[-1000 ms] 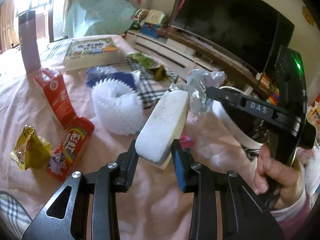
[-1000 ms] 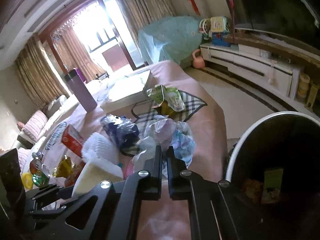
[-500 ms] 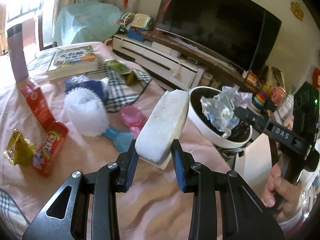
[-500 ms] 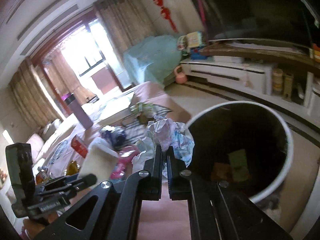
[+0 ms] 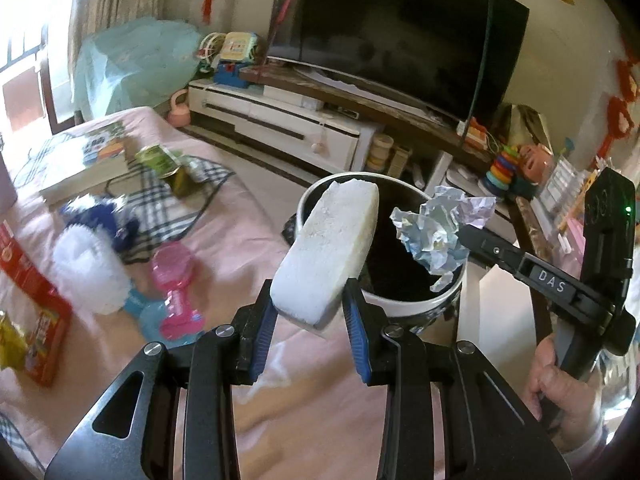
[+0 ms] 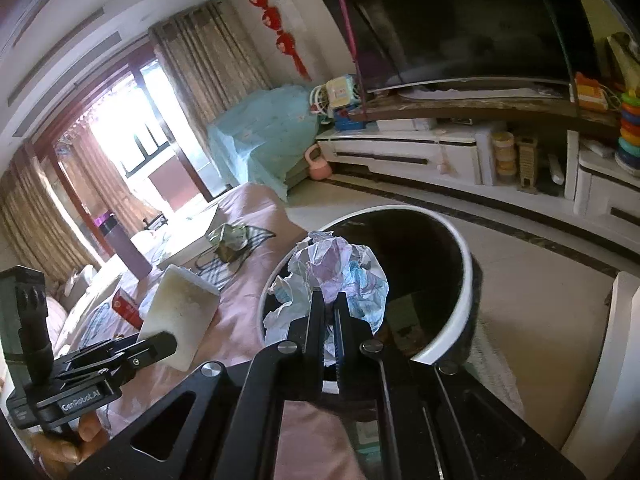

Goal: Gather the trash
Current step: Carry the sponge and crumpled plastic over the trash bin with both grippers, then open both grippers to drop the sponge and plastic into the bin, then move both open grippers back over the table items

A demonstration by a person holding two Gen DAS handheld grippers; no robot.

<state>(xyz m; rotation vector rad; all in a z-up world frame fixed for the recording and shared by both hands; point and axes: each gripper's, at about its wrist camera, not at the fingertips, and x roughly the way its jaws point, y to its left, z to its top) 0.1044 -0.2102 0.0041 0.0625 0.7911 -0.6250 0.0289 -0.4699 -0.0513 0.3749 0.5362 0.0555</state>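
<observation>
Gripping foam block (image 5: 328,248), crumpled paper (image 6: 340,276) (over bin (image 6: 466,280))

The desk (image 5: 240,216) is covered with a pink cloth. Toward its far edge lies a book (image 5: 80,160), with a purple bottle (image 6: 124,246) standing near it. A checked cloth (image 5: 168,204) is spread near the far corner, and a green packet (image 5: 160,160) rests on it. Nearer the middle sit a white foam net (image 5: 90,272) and something dark blue (image 5: 120,224) just behind it, too blurred to name. A pink and blue plastic toy (image 5: 172,300) lies beside the net. Along the left edge are a red carton (image 5: 28,272) and a yellow wrapper (image 5: 10,344). Off the desk's right edge, a white bin (image 5: 400,308) stands on the floor (image 6: 520,256).
</observation>
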